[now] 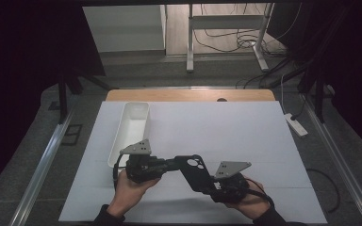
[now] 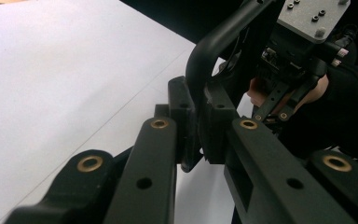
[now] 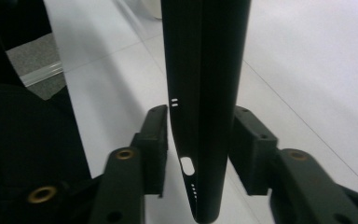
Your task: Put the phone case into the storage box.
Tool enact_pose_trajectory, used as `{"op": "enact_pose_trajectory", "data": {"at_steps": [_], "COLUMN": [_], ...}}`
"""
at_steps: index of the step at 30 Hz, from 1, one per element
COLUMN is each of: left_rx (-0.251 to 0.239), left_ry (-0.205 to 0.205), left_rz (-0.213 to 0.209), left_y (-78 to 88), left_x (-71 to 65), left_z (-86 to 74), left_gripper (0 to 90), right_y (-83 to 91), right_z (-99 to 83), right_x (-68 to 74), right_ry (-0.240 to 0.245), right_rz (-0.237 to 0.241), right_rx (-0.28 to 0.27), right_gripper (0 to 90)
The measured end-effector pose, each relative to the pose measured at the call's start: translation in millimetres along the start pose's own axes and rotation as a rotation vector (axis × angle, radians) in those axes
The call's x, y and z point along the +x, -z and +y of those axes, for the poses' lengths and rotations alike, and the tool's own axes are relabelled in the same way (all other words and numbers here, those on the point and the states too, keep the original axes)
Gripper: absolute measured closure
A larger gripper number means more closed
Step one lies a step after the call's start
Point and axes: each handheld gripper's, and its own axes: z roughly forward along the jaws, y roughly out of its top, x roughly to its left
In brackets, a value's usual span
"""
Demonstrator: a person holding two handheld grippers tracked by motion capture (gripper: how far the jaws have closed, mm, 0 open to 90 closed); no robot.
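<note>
Pinching the phone case (image 1: 194, 170) firmly in my left gripper (image 1: 169, 165), I'd keep my right gripper (image 3: 200, 149) spread, case between its pads untouched, withdrawing straight back.

No legible text, label or number anywhere

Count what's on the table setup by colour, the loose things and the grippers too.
Black, soft phone case: 1
White, long plastic bin: 1
Black two-jaw grippers, left gripper and right gripper: 2
Total: 4
</note>
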Motion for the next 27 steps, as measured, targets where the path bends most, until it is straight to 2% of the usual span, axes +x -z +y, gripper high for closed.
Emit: {"op": "enact_pose_trajectory", "data": {"at_steps": [6,10,17,23,27], "left_rx": [0.033,0.047,0.057,0.061,0.063], "left_ry": [-0.029,-0.04,-0.045,-0.05,-0.044], "left_rz": [0.043,0.065,0.088,0.105,0.118], "left_y": [1.1,3.3,8.9,14.5,18.7], "left_x": [-0.4,0.8,3.7,6.6,11.8], "left_z": [3.8,6.0,7.6,10.0,12.3], "left_gripper": [84.0,84.0,84.0,84.0,84.0], "right_y": [2.8,6.7,14.4,18.4,24.6], "right_z": [0.0,-1.4,-5.1,-9.7,-14.0], "right_x": [-1.3,-3.3,-7.6,-8.7,-12.0], "right_ry": [0.002,-0.029,-0.052,-0.04,-0.067], "right_rz": [-0.019,-0.038,-0.077,-0.102,-0.121], "right_rx": [0.027,0.049,0.047,0.057,0.051], "right_gripper": [46.2,40.2,27.8,18.5,10.9]}}
